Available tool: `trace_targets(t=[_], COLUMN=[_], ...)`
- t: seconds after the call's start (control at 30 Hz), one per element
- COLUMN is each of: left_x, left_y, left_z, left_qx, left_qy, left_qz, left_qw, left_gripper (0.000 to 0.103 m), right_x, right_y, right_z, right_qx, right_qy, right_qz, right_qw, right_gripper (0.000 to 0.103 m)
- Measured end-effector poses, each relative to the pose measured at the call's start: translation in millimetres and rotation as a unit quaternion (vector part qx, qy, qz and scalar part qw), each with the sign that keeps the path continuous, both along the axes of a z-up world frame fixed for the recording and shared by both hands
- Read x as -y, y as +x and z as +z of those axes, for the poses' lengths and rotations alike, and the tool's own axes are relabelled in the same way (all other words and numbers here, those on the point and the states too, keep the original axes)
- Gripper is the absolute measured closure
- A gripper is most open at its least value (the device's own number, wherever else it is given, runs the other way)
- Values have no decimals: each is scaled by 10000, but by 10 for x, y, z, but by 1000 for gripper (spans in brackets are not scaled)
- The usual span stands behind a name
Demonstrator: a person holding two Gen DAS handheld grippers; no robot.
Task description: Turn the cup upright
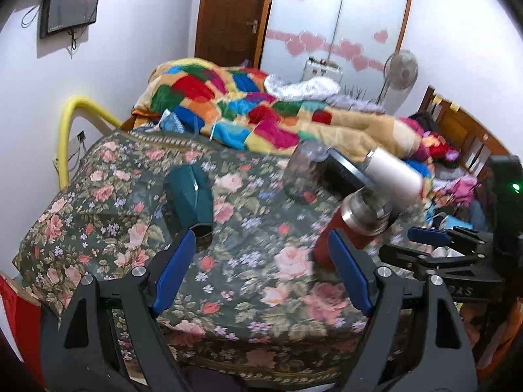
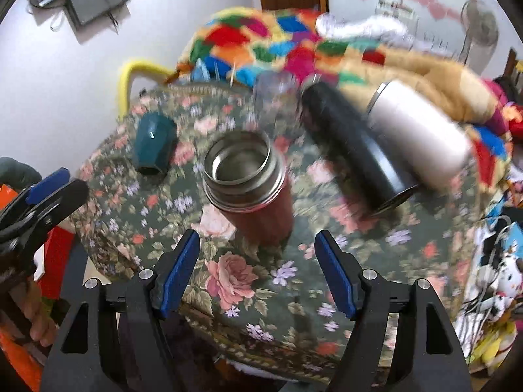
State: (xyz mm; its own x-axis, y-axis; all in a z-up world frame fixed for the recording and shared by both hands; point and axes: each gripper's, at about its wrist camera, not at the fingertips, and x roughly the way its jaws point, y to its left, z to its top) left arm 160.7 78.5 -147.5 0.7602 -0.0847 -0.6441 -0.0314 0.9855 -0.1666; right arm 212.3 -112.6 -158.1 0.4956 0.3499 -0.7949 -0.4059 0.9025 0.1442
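Observation:
A red cup with a steel rim (image 2: 250, 179) stands upright, mouth up, on the floral cloth (image 2: 248, 277); it also shows in the left wrist view (image 1: 354, 225). My right gripper (image 2: 256, 261) is open and empty, just short of the cup. My left gripper (image 1: 261, 271) is open and empty over the cloth, with the red cup beside its right finger. A teal cup (image 2: 153, 147) stands mouth down at the left, also in the left wrist view (image 1: 191, 196). The right gripper (image 1: 434, 238) shows at the right of the left wrist view.
A black flask (image 2: 353, 150) and a white flask (image 2: 421, 130) lie on their sides behind the red cup. A clear glass (image 2: 274, 98) stands at the back. A colourful quilt (image 1: 248, 111) is heaped behind the table. A wall is at the left.

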Motion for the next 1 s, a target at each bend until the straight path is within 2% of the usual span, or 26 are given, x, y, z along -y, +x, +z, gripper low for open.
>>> trace_targets(t=[0.17,0.3,0.43,0.6,0.7,0.77,0.93,1.0], left_x=[106,233,396,588,670,718,774,801], left_y=[-295,-598,-947,-1340,-1521,-1602,-1656,-1670], left_z=[502,917,1260,1491,1538,1549,1534,1527], left_qx=[693,1332,1966,2584,2843,2938,2940,2927], left_qy=[-210,-167,54,320,524,636,779,811], left_qz=[-29,-133,-191,-139,29,113,129,121], left_qw=[9974,9909,9803,9654,9573,9537,9525,9527], left_gripper=[20,20,19,14,6,0,0,0], right_x=[203,371,524,621,618,612,624,647], right_y=[-408,-823,-1221,-1532,-1641,-1678,-1768,-1790], right_z=[628,1118,1487,1700,1743,1738,1693,1679], right_qx=[1124,2064,2796,3264,3455,3525,3667,3676], right_qy=[201,447,795,1091,1074,1056,901,877], right_qz=[-139,-327,-437,-527,-598,-654,-877,-937], right_qw=[9934,9769,9558,9375,9303,9275,9218,9211], right_gripper=[33,33,33,33,31,24,1,0])
